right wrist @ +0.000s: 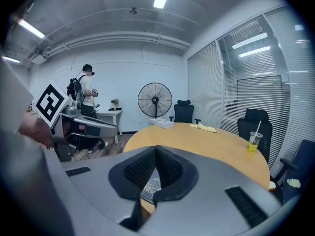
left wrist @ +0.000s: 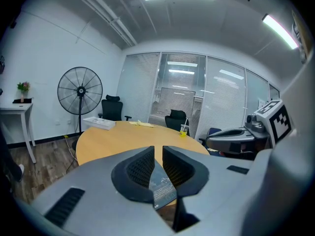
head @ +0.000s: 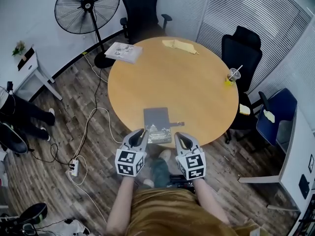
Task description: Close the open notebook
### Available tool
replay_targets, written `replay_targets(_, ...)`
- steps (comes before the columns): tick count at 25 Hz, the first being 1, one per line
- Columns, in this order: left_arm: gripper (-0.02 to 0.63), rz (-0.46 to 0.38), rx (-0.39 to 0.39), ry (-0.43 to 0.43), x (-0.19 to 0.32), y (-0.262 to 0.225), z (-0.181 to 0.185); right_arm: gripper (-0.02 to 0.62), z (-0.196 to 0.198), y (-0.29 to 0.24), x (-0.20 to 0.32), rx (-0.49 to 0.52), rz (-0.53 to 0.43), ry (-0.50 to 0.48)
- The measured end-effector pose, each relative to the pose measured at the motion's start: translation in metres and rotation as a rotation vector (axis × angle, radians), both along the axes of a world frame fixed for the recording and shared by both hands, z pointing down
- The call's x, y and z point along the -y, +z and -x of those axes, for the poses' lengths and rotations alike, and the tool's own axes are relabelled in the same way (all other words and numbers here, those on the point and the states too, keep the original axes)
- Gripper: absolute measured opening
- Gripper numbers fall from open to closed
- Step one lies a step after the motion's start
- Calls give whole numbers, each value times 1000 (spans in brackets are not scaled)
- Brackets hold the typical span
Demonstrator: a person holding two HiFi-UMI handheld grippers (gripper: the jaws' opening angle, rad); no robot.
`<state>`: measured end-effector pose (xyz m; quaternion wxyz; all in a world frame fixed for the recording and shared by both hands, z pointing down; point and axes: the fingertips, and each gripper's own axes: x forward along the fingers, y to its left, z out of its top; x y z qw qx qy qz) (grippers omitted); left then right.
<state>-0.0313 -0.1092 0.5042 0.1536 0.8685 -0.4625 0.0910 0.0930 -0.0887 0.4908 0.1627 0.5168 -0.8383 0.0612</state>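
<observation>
- Grey left gripper (head: 140,135) is held at the near edge of the table (head: 197,87), its jaws a narrow slit apart with nothing between them.
- Right gripper (head: 182,138) is held beside it, jaws closed on nothing; the pair seems poised to flank the notebook.
- Notebook (head: 156,124) is laid flat just beyond both, within easy reach; whether it is still open cannot be told.
- Cup (head: 231,76) and papers (head: 123,51) are set well apart, clear of the work.
</observation>
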Motion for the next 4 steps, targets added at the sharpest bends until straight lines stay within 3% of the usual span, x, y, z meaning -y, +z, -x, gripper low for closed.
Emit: replay_targets(4, 72, 1, 3, 6, 3, 1, -2, 12, 2, 2, 1, 3, 7, -10)
